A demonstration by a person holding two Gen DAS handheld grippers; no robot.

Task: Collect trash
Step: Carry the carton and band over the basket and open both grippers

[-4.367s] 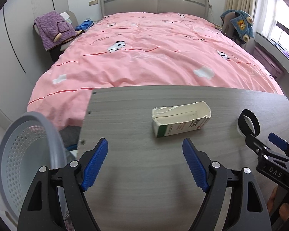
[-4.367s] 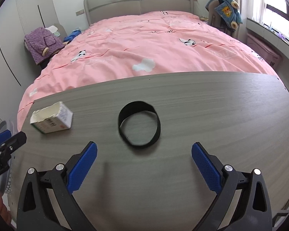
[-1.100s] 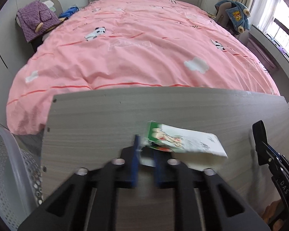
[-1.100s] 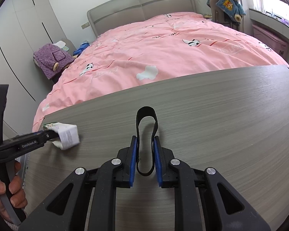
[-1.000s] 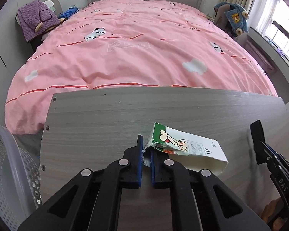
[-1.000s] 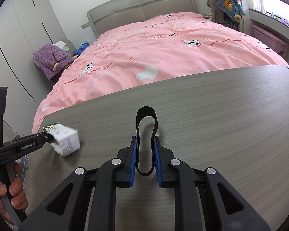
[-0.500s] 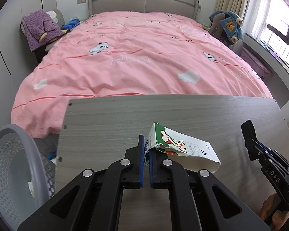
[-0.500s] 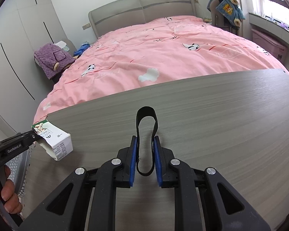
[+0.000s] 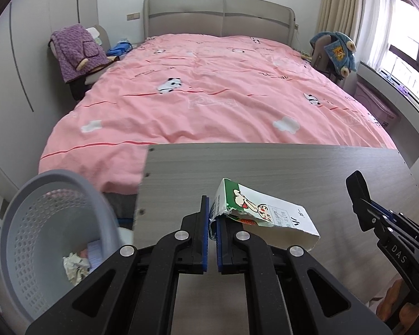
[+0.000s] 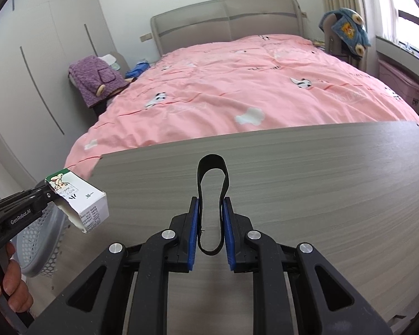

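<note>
Holding, left claw [image 9: 212, 223]: I grip the torn carton [image 9: 265, 217] above the table [image 9: 293, 167].
Right claw [image 10: 211, 223]: clamped on black band [image 10: 211, 178].

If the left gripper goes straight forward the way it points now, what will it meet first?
Probably the grey table top: the left gripper, shut on the torn carton, points down over it, above the surface. The pink bed lies beyond. Depth is hard to judge in this fisheye view.
</note>
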